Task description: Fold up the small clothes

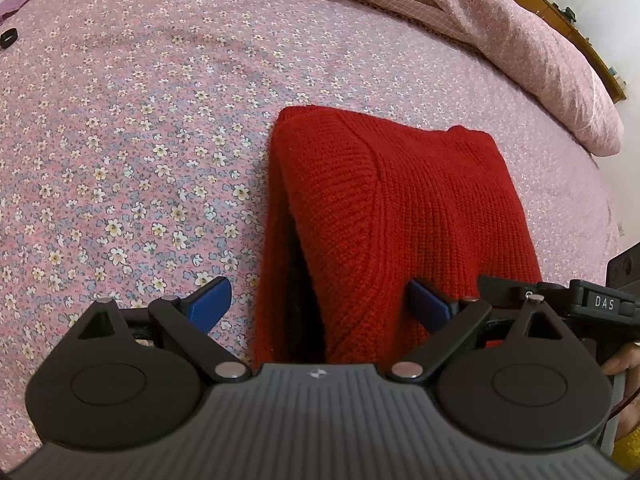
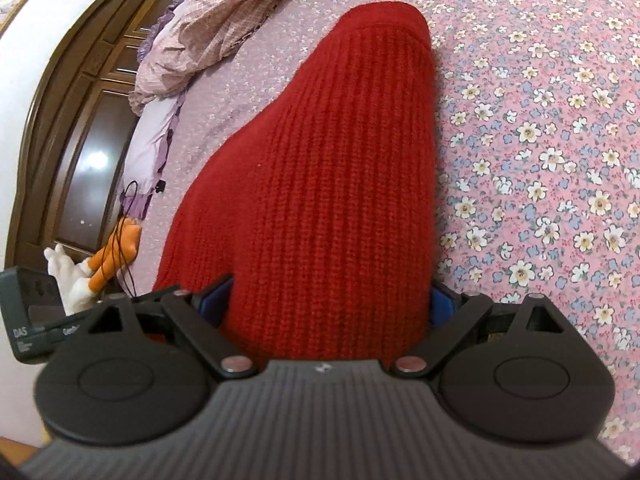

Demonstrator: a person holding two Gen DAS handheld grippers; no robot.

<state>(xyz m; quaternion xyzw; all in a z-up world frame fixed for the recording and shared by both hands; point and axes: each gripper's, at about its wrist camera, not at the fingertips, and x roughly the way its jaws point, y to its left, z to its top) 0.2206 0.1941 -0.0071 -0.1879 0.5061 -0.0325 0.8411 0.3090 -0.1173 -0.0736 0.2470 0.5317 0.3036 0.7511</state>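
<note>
Folding red knit sweater [image 1: 400, 208] on floral bed sheet [image 1: 120, 140]: L gripper [image 1: 320, 300] & R gripper [image 2: 332, 300] jaws spread wide, straddling near edge. Advise closing squarely on all layers before lifting evenly.

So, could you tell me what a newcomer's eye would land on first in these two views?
The bright red knitted garment, folded into a thick bundle on the floral pink bedsheet. Next, both grippers: the left gripper and right gripper each have open blue-padded jaws either side of its near end. A rumpled pink quilt lies behind.
</note>
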